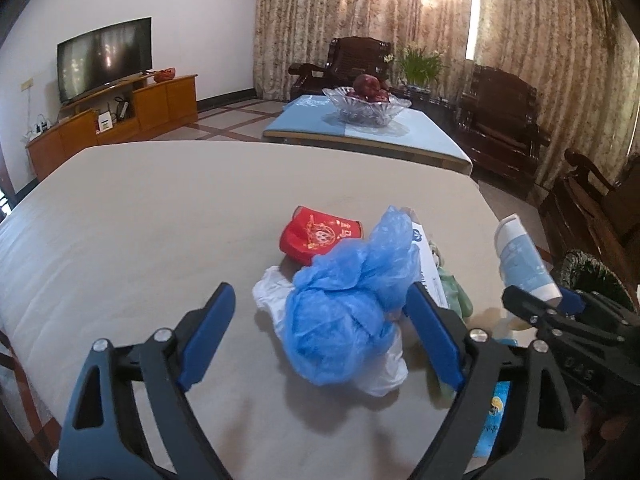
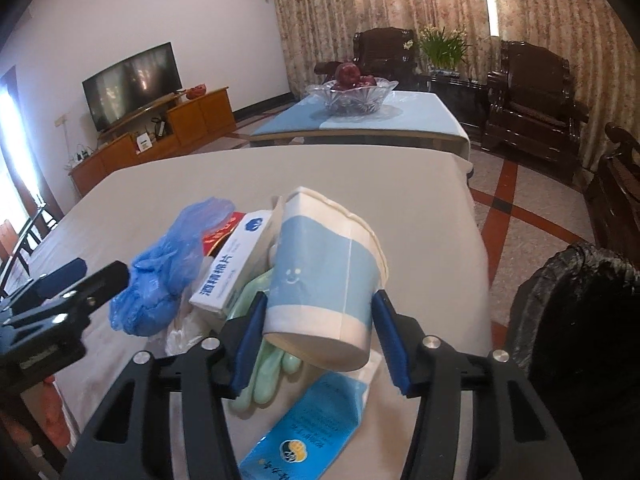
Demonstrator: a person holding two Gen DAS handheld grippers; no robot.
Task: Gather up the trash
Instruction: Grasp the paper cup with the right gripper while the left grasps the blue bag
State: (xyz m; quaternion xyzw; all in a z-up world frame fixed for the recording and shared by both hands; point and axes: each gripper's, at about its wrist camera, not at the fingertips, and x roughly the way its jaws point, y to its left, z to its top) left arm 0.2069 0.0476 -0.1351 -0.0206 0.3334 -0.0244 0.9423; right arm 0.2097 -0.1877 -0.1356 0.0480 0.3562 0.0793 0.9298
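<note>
— What has the right gripper got?

— A paper cup, white with a pale blue band. The jaws are clamped on its sides near the base, and it hangs tilted above the worktop, its mouth pointing away toward the far edge. From the left wrist view you see the same cup sticking up out of that gripper, over by the right edge.

— And the left gripper?

— Jaws wide apart, holding nothing. They sit either side of a crumpled blue bag; the right finger is just beside it, though I can't tell if it touches. The left finger is well clear.

— Where's the rest of the trash?

— Bunched together near the right edge of the worktop. The blue bag lies on top of a white bag. Just beyond them, toward the far edge, is a red packet. Right of the blue bag, a white box with blue print leans against the heap, and a pale green glove lies beside it. Under the right gripper there's a blue leaflet, flat, close to the near edge.

— Is there a bin?

— A bin lined with a black bag, on the floor just off the right edge of the worktop.
</note>
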